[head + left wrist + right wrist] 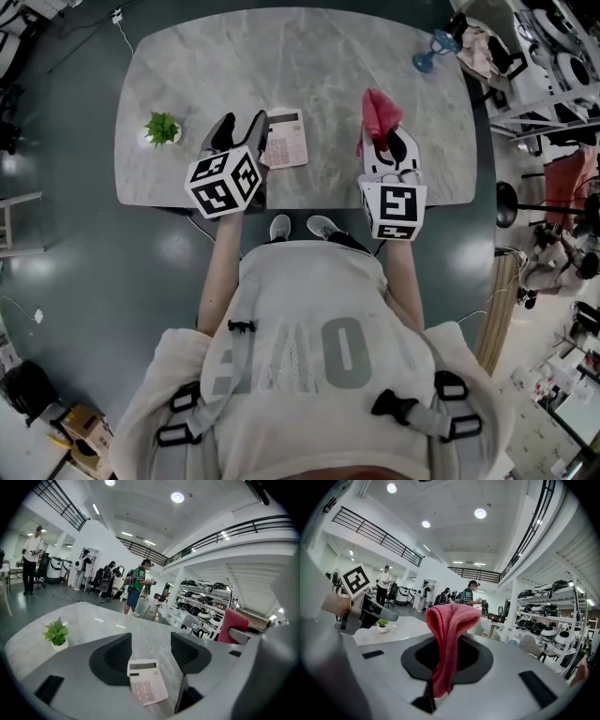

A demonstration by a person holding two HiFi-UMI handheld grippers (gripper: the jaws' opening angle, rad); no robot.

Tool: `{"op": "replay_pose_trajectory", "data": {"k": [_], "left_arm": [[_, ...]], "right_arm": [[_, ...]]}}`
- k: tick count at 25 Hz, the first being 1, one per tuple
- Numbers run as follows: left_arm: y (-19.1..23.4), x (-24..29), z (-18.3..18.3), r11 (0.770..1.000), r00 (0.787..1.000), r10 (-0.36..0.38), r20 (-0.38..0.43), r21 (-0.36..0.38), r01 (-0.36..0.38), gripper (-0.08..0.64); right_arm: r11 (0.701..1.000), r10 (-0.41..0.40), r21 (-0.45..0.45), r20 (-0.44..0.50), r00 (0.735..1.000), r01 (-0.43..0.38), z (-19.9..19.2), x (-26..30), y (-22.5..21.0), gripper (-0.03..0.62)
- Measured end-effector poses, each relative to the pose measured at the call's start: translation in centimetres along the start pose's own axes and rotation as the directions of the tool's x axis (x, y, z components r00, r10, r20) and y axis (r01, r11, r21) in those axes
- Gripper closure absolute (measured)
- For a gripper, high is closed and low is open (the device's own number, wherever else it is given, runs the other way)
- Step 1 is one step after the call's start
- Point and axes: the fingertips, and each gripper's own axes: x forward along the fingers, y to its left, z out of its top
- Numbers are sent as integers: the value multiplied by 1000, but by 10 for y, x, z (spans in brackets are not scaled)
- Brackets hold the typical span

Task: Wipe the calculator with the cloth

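While the right gripper [392, 141] pinches the pink cloth [380, 112], the left gripper [242, 127] has its fingers wide apart, holding nothing. The calculator [284, 139] lies flat on the table [234, 56] close by. I think wiping comes next: bring the cloth over to it.

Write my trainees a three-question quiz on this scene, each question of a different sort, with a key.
1. True or false: the right hand-held gripper is shut on the crumpled red cloth.
2. Multiple choice: the white rectangular plastic calculator lies A) on the grey marble table, B) on the floor, C) in a drawer.
3. Fill in: the jaws of the left hand-held gripper stand ____.
Key: 1 true; 2 A; 3 apart.
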Motion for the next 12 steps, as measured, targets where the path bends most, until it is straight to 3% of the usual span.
{"op": "replay_pose_trajectory", "data": {"k": [4, 8, 12], "left_arm": [[18, 9, -52, 997, 991, 55, -125, -37, -60, 313], [32, 13, -97, 995, 968, 98, -233, -2, -101, 313], [34, 16, -126, 995, 949, 96, -302, 18, -95, 313]], "right_arm": [[1000, 21, 5, -7, 1000, -21, -5, 1, 3, 537], [999, 41, 3, -11, 999, -41, -8, 1, 7, 537], [999, 52, -11, -20, 998, -52, -12, 1, 9, 537]]}}
